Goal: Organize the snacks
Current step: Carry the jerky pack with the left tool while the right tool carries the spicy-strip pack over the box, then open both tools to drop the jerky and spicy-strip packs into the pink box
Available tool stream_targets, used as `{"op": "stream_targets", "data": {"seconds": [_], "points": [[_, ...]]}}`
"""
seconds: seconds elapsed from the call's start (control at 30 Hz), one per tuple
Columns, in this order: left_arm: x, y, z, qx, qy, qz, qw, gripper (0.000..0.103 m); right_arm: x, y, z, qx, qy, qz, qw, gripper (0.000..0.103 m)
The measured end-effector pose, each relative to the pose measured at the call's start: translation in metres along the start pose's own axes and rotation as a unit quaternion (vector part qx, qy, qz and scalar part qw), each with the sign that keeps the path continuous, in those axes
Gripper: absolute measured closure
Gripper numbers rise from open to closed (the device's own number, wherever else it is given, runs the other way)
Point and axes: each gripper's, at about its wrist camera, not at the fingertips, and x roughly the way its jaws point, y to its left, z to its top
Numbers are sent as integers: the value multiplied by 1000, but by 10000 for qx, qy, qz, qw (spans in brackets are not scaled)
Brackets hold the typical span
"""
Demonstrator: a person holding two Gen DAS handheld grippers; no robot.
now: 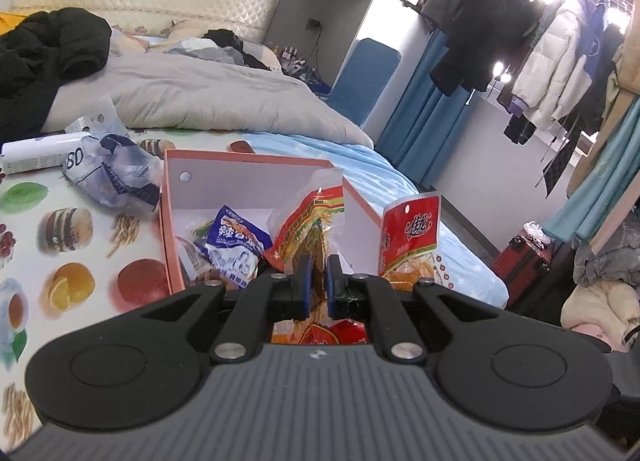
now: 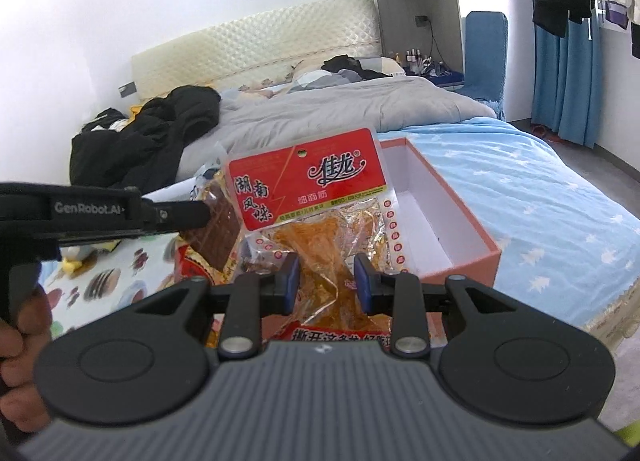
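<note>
A pink open box [image 1: 256, 169] sits on a bed, already holding a blue snack packet [image 1: 236, 245]. Just above its near edge, the left gripper [image 1: 316, 281] pinches a red-and-yellow snack bag [image 1: 308, 221], apparently to drop it in. Beside the box, the right gripper [image 2: 326, 281] clamps a red noodle-snack pack [image 2: 308, 177]. Both grippers tilt downward.

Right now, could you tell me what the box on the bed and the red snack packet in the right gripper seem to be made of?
The box looks like stiff paperboard: matte pink outside, plain white inside, with thin straight walls and crisp corners. The red snack packet looks like thin glossy plastic film: its clear lower part crinkles, shines and shows the orange food inside. Its flat red top may be printed card or film.
</note>
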Motion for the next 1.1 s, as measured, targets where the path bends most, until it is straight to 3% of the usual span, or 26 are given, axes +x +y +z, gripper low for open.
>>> {"op": "stream_targets", "data": {"seconds": [0.33,0.7,0.93,1.1], "points": [[74,32,43,-61,206,91,9997,94,63,-5,28,23,64,129,9999,70],[166,70,53,-35,749,115,9971,94,144,-24,22,229,558,-13,9982,69],[171,73,51,59,894,118,9959,90,163,-28,16,394,799,-21,9960,62],[149,66,54,160,751,144,9969,84,156,-25,17,420,778,-2,9961,46]]}}
